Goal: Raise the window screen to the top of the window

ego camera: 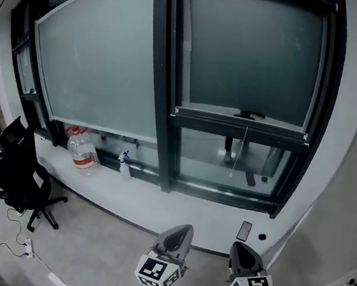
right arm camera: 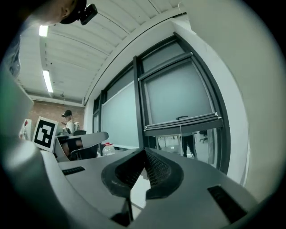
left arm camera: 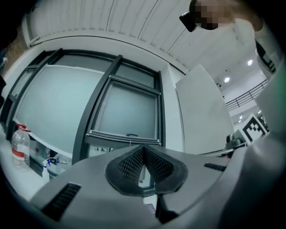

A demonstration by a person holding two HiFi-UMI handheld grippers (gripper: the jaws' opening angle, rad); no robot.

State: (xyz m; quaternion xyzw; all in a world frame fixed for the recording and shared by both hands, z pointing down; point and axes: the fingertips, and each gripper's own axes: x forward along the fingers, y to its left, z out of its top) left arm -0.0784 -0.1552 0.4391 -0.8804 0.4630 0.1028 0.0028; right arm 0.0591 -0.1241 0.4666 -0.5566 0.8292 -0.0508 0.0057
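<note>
The window screen (ego camera: pixel 252 58) is a grey blind in the right pane of a dark-framed window. Its bottom bar (ego camera: pixel 241 122) hangs a little over halfway down, with a small handle (ego camera: pixel 252 115) and a thin cord (ego camera: pixel 243 150) below. Clear glass shows under the bar. My left gripper (ego camera: pixel 181 228) and right gripper (ego camera: pixel 238 246) are at the bottom of the head view, well short of the window, both shut and empty. The left gripper (left arm camera: pixel 143 147) points at the bar (left arm camera: pixel 125 136). Ahead of the right gripper (right arm camera: pixel 144 150), the bar (right arm camera: pixel 183 123) appears up and to the right.
On the white sill (ego camera: pixel 159 201) stand a large water bottle (ego camera: pixel 83 151) and a small spray bottle (ego camera: pixel 125 165), with a phone (ego camera: pixel 244 230) further right. A black office chair (ego camera: pixel 20 179) stands at the left. A white wall (ego camera: pixel 356 159) flanks the window's right side.
</note>
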